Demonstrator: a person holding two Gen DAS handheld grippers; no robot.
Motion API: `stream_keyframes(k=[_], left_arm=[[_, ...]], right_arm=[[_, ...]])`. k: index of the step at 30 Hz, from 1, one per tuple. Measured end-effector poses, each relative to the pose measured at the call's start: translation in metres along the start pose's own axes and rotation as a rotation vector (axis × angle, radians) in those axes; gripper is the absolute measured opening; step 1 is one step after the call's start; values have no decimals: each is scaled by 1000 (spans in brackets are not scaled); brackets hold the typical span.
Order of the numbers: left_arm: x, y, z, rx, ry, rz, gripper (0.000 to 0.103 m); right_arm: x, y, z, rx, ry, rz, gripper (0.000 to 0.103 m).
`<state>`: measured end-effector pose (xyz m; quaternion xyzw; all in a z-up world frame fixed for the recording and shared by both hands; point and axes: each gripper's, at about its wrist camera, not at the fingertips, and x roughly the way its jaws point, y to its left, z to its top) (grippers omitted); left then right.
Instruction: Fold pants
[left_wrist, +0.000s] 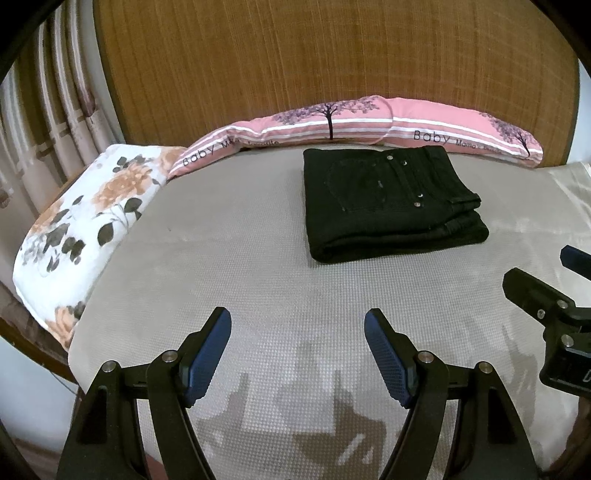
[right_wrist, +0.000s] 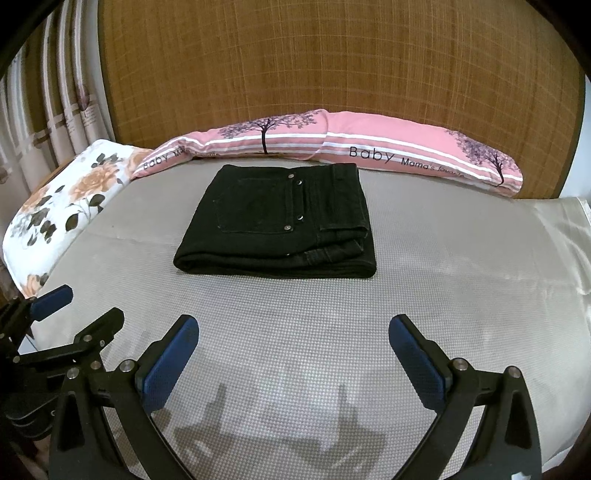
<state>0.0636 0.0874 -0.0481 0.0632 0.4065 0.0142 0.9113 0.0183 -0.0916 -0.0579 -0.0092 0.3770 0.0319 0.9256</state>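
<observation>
Lying folded into a compact stack, the black pants (right_wrist: 275, 225) rest on the grey bed (right_wrist: 443, 295) near a pink pillow (right_wrist: 406, 147); left gripper (left_wrist: 297, 354) and right gripper (right_wrist: 293, 360) hover apart, jaws spread, empty.

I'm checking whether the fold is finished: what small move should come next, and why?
Probably just draw both tools back and stop. The black denim pants already lie folded in a compact rectangle on the grey textured mattress, and the left tool and right tool are open, empty and short of them.
</observation>
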Motion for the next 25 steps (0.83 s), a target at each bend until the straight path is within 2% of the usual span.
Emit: stream_keyframes(k=[14,25], left_arm=[[-1,0,1,13,-4,15,75],[0,-1,2,14,4,-14,75]], right_arm=[[-2,2,-3,9,0,-1,102],[-3,1,-6,11,2,4,102]])
